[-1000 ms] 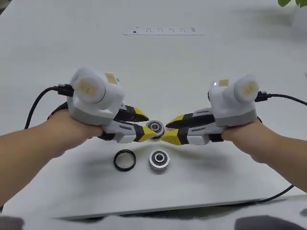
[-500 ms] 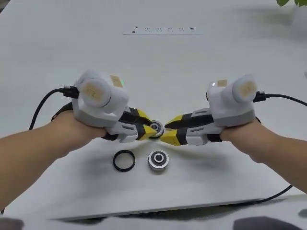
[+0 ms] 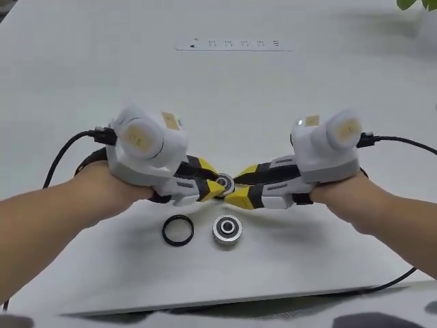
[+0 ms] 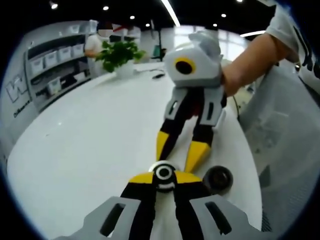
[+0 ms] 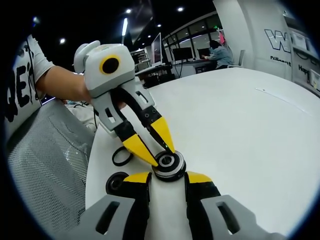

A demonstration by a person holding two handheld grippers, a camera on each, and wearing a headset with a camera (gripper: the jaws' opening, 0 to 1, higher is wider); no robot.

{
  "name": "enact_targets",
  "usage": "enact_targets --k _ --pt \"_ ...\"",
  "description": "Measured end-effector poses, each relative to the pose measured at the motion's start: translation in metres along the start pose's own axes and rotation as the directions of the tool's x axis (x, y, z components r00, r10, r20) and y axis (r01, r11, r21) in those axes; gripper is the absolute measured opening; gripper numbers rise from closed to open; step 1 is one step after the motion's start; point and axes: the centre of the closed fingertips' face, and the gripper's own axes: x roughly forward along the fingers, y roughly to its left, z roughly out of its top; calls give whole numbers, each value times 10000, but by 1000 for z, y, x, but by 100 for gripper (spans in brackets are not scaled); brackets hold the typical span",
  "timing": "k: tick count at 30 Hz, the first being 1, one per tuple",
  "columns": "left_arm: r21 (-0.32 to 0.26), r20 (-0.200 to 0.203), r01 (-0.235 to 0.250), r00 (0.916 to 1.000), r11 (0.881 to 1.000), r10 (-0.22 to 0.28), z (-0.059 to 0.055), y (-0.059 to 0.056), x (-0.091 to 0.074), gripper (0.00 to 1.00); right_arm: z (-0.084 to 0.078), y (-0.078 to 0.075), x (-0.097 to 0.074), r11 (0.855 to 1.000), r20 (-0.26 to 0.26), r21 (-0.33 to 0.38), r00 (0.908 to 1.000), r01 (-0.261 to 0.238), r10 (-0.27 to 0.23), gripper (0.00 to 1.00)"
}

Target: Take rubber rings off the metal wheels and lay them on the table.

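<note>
Above the bench, towards its near edge: we hold one wheel in the air between both grippers.
Around it: a ring lies flat on the bench just beside a second wheel. Both lie below the jaws and apart from them. A power strip lies well back, and a plant stands far along the bench.
In the way: the yellow jaw tips cover the held wheel's edges on both sides.
Left gripper: we have its jaws clenched on the wheel, reaching in from the left.
Right gripper: its jaws are clenched on the same wheel from the other side, tip to tip with the left pair.
Facing: the wheel is round, so it has no long side. Its flat face and pale hub turn up towards us, crosswise to both pairs of jaws, and a dark band runs round its rim.
</note>
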Motion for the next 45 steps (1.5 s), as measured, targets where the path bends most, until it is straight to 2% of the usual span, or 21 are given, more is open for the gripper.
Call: enact_targets --k 18,32,34,45 --pt "-103 186 -22 9998 9999 24 1 -1 2 14 -3 -2 -1 9987 -156 -492 9998 127 -135 18" --pt "-256 284 -111 9995 9996 118 2 -1 2 13 -4 -1 -4 9987 -162 -501 9998 125 -133 15" --pt "-278 297 -131 9995 9995 139 2 -1 2 13 -6 -3 -5 9973 -269 -713 9994 188 -208 12" --pt "-338 209 -290 9993 9990 297 1 -1 3 13 -10 -3 -6 9991 -376 -366 9991 197 -211 0"
